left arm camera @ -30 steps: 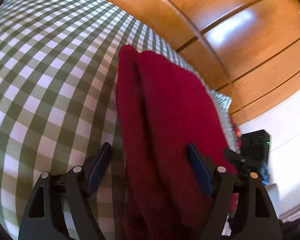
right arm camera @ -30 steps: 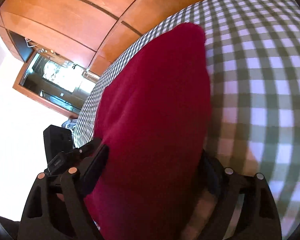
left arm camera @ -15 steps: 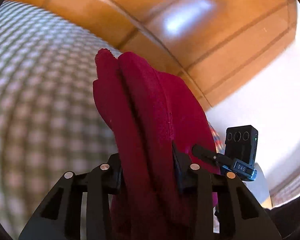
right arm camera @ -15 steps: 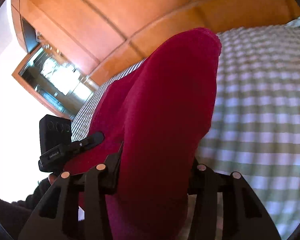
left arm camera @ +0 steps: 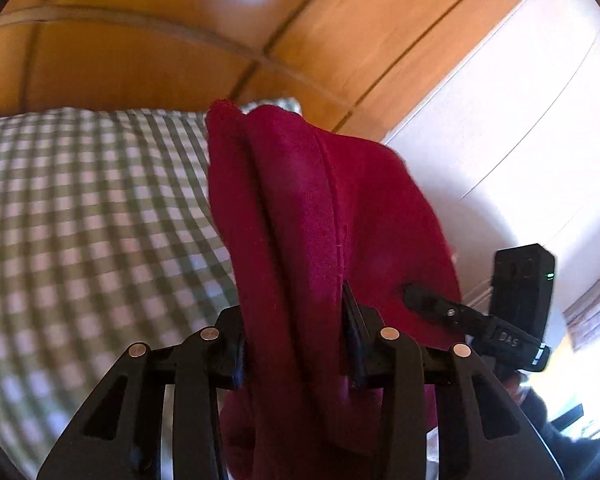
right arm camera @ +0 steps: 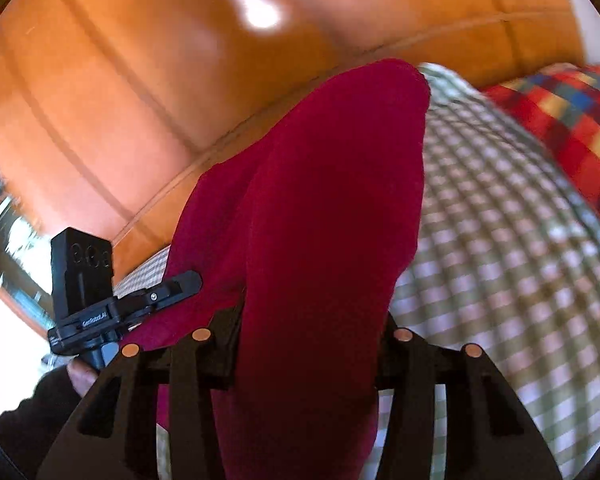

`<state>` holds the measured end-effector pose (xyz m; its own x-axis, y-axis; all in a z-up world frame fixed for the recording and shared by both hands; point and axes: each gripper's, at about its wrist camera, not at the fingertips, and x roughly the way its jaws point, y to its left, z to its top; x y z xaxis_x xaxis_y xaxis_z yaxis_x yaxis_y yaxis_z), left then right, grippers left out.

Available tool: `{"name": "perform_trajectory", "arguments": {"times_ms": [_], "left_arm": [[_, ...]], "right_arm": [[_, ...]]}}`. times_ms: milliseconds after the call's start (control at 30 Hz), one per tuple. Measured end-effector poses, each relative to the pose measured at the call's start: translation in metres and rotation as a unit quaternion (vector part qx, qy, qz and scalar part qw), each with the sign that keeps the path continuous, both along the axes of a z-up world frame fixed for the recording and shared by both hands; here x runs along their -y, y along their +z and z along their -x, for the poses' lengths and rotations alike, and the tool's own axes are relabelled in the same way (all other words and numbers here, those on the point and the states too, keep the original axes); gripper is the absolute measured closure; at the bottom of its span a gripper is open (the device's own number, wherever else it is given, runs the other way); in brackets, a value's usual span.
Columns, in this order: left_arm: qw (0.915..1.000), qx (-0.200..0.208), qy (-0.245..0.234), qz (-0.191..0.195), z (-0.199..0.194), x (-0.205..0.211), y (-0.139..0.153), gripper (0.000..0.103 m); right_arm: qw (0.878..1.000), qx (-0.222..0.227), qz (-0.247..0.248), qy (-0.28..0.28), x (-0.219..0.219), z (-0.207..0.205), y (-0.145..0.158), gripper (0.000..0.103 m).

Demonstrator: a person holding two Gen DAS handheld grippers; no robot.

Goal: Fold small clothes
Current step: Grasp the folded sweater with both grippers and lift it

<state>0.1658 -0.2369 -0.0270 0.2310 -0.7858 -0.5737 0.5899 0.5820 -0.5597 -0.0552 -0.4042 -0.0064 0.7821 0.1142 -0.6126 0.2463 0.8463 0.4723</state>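
left gripper (left arm camera: 296, 344): my black fingers are pinched on a thick bunch of the red cloth (left arm camera: 320, 208), partly closed with the fabric packed between the pads.
right gripper (right arm camera: 312, 344): my fingers are clamped on another bunch of the same cloth (right arm camera: 320, 216); the fabric fills the gap and hides the pads.
cloth: folded, dark red and fleecy. it stands up in front of each camera as a tall ridge, with two layers and a crease showing in my left view. it is lifted above the bed.
bed (left arm camera: 80, 220): a green and white checked cover lies under and behind the cloth, blurred.
blanket (right arm camera: 560, 112): red, yellow and blue checks at the far right of my right view.
wall (right arm camera: 140, 80): orange wood panels behind the bed.
other gripper: each view shows the opposite gripper's black box beside the cloth.
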Motion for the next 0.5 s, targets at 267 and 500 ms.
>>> {"name": "perform_trajectory", "arguments": {"times_ms": [267,500], "left_arm": [[0.9912,0.001,0.056,-0.120,-0.019,0.026,-0.051,0.036],[0.9850,0.120,0.083,-0.092,0.021,-0.004,0.012,0.048]], "right_arm": [[0.995,-0.065,-0.016,-0.077,0.030,0.007,-0.057,0.022],[0.986,-0.017,0.127,-0.103,0.003,0.038,0.015,0.037]]}}
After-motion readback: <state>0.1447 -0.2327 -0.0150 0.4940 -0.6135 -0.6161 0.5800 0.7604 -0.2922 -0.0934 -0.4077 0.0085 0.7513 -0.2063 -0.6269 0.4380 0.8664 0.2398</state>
